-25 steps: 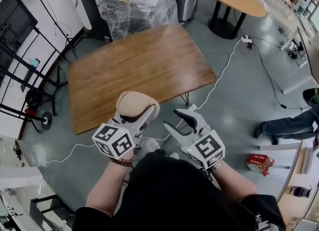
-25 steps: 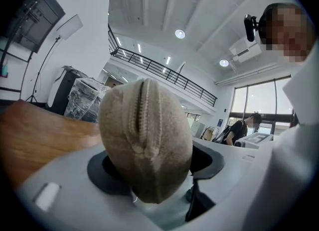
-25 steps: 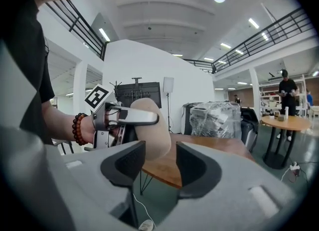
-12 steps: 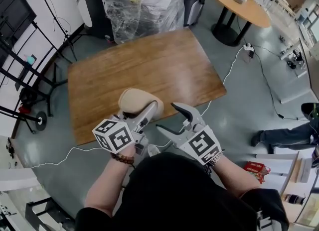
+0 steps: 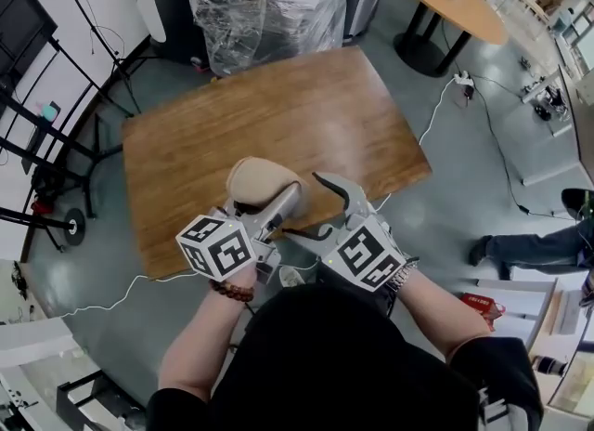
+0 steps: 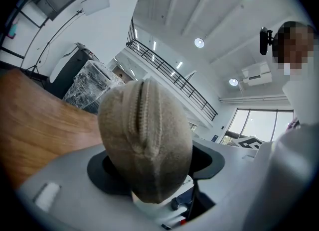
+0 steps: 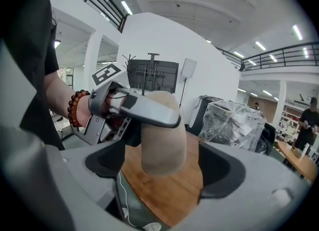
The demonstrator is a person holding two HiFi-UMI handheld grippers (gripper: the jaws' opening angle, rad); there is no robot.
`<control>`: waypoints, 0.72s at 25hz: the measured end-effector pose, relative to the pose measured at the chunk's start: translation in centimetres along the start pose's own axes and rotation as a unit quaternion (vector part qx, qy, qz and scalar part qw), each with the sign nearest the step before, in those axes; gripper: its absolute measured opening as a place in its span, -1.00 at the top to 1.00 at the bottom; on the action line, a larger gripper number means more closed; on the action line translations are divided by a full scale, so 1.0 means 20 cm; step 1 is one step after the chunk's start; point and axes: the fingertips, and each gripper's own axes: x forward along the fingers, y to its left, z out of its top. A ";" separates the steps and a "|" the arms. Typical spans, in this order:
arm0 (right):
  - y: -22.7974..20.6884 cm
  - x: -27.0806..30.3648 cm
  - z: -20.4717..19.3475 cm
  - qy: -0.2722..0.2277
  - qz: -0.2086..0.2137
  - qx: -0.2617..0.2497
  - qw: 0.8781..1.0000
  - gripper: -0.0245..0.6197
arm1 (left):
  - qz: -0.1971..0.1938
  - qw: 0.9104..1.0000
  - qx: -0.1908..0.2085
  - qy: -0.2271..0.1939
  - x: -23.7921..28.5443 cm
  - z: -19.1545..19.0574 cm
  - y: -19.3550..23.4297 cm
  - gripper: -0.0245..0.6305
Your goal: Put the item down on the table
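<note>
One wooden table (image 5: 278, 113) stands on grey floor (image 5: 464, 211); plastic-wrapped bundle (image 5: 264, 2) behind.

Pouch (image 5: 258, 181) underside hidden (left hand-held gripper (image 5: 263, 202) covers).

Lab hall: monitor stand (image 7: 152, 77), wrapped machine (image 5: 266, 4), mezzanine railing (image 6: 172, 74).

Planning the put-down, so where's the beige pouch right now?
Just left of centre in the head view, the beige pouch is clamped in the left hand-held gripper, over the near edge of the wooden table.
</note>
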 end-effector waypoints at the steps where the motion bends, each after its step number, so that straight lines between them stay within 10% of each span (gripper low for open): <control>1: 0.00 0.02 -0.01 0.004 0.006 0.000 1.000 -0.47 | -0.001 1.000 0.001 0.001 0.01 0.00 0.00 -0.09; 18: -0.31 0.16 -0.15 0.055 0.010 -0.032 0.998 -0.63 | -0.021 0.999 -0.009 0.028 0.34 0.01 0.03 -0.09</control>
